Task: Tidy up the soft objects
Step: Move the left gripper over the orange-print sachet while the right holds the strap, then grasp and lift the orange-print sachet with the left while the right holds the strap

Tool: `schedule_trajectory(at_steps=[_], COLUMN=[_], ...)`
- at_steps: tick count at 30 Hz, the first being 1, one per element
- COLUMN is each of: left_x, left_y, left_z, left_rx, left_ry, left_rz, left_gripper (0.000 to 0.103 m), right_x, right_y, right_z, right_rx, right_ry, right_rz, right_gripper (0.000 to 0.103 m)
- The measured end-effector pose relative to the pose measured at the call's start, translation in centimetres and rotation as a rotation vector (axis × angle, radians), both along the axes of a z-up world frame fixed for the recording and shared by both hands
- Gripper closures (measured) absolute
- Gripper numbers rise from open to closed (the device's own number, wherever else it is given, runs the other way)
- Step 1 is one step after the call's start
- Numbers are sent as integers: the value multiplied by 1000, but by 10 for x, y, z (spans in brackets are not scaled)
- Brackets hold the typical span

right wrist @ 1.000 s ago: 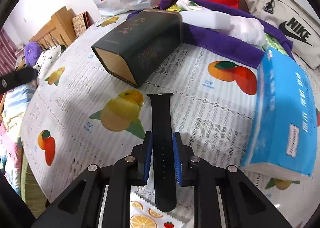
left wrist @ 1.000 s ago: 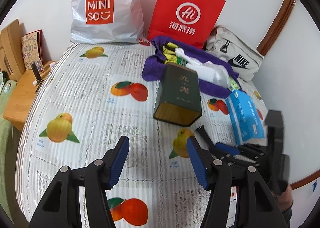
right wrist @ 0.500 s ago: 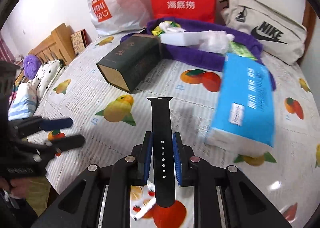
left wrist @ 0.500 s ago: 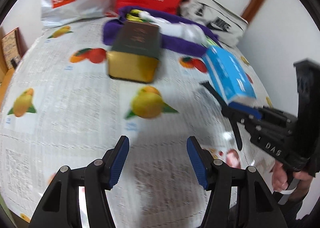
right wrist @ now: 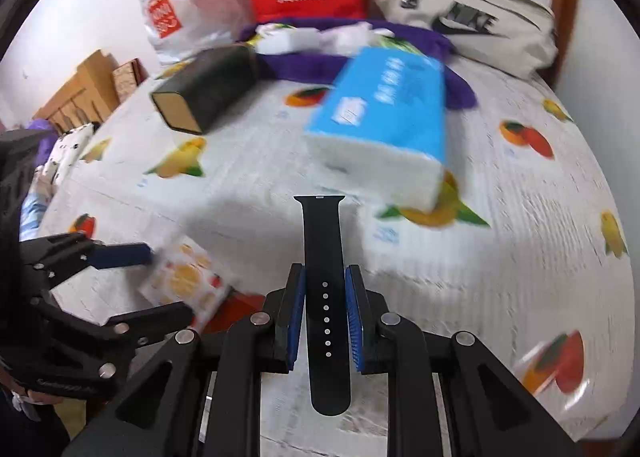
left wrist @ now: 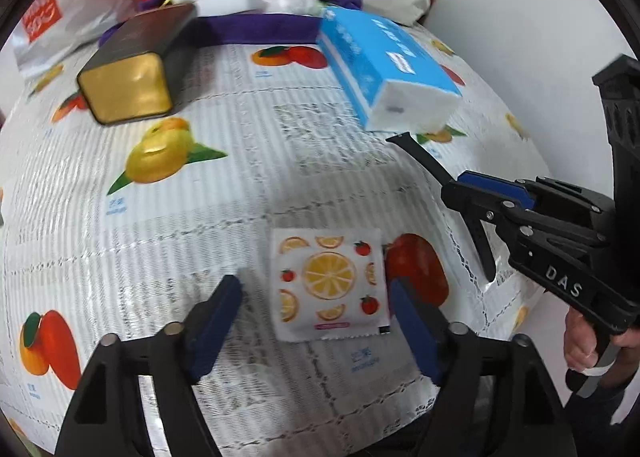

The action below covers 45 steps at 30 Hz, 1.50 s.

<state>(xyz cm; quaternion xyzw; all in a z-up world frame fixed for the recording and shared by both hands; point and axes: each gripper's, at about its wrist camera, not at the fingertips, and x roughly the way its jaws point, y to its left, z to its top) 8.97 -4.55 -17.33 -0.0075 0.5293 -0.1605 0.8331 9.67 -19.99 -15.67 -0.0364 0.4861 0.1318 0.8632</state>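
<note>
A fruit-printed bedspread (left wrist: 240, 185) fills both views, blurred by motion. The blue tissue pack (left wrist: 384, 65) lies soft-edged. The left gripper (left wrist: 316, 309), jaws widening, straddles a flat square fruit-print sachet (left wrist: 328, 281) untouched. The right gripper (right wrist: 325, 321) clamps a black perforated watch strap (right wrist: 323, 257).

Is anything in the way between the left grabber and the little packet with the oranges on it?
Nothing visible is. The left gripper is opening its jaws, and the orange-print packet lies flat on the bedspread in the gap between them, untouched. The right gripper, holding the black watch strap, is off to the side.
</note>
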Motion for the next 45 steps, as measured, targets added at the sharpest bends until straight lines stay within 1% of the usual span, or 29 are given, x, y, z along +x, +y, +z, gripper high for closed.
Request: schedule_trajectory(at_steps=[1, 3, 6, 8, 9, 10, 11, 12, 13, 14, 16, 18, 20, 22, 23, 24, 25, 26, 28, 30, 33, 35, 36, 37, 38, 39, 41, 43, 45], left_x=[0, -1, -1, -4, -5, -6, -5, -2, 0, 2, 5, 6, 5, 6, 7, 7, 8, 10, 11, 11, 11, 12, 12, 12, 12, 10, 8, 7, 7], left_y=[-4, -13, -18, -22, -22, -20, -14, -13, -8, -2, 5, 6, 4, 0, 1, 3, 6, 10, 13, 12, 7, 10, 12, 13, 14, 12, 5, -1, -6], left_z=[0, -2, -5, -7, -7, -7, -4, -4, -3, -2, -2, -2, -2, -3, -3, -2, -1, -1, 0, 0, 0, -1, -1, 0, -1, -1, -2, -2, -2], left_rx=[15, 53, 111, 167, 176, 165, 156, 146, 131, 115, 102, 102, 114, 119, 115, 107, 89, 71, 54, 61, 87, 59, 35, 13, -16, -22, 6, 27, 43], left_ry=[-4, -18, -56, -100, -121, -129, -135, -132, -128, -124, -122, -127, -132, -139, -142, -143, -137, -126, -119, -117, -120, -104, -95, -90, -79, -80, -91, -96, -97], left_rz=[-8, -19, -7, -22, -40, -51, -41, -34, -31, -27, -12, -13, -7, -4, -1, 5, 11, 14, 6, 5, 2, 11, 10, 8, 2, -5, -19, -37, -50], left_gripper=[22, 20, 21, 26, 29, 38, 43, 51, 57, 61, 64, 64, 64, 66, 69, 75, 84, 86, 89, 89, 88, 84, 74, 59, 53, 47, 43, 34, 27], right_x=[0, 0, 1, 2, 3, 4, 5, 4, 4, 4, 4, 3, 2, 2, 2, 2, 2, 2, 1, 2, 3, 5, 5, 5, 6, 5, 6, 5, 5], right_y=[-5, -13, -19, -22, -22, -24, -24, -25, -24, -24, -24, -25, -23, -20, -18, -18, -18, -19, -18, -20, -23, -25, -25, -25, -25, -25, -26, -28, -32], right_z=[-3, -6, -9, -11, -12, -15, -17, -18, -19, -19, -19, -20, -21, -22, -22, -22, -23, -24, -24, -22, -20, -20, -20, -19, -19, -19, -18, -18, -17], right_rx=[4, 3, 14, 14, 14, 15, 18, 17, 16, 16, 13, 25, 27, 16, 5, 3, 2, -8, -19, -7, 18, 29, 28, 25, 22, 20, 22, 20, 20], right_ry=[6, 8, 4, 2, 3, 8, 14, 15, 12, 9, 6, 7, 3, -6, -15, -23, -37, -51, -62, -55, -44, -37, -37, -37, -37, -37, -38, -37, -38], right_rz=[-10, -23, -29, -32, -31, -33, -32, -29, -26, -24, -18, -17, -2, 4, 3, 4, -2, -12, 8, 8, 7, 5, 3, 3, 4, 3, -3, -7, -17], right_gripper=[83, 83, 83, 83, 83, 83, 82, 82, 82, 82, 81, 79, 72, 71, 71, 72, 82, 82, 82, 82, 83, 83, 83, 83, 83, 83, 83, 83, 83])
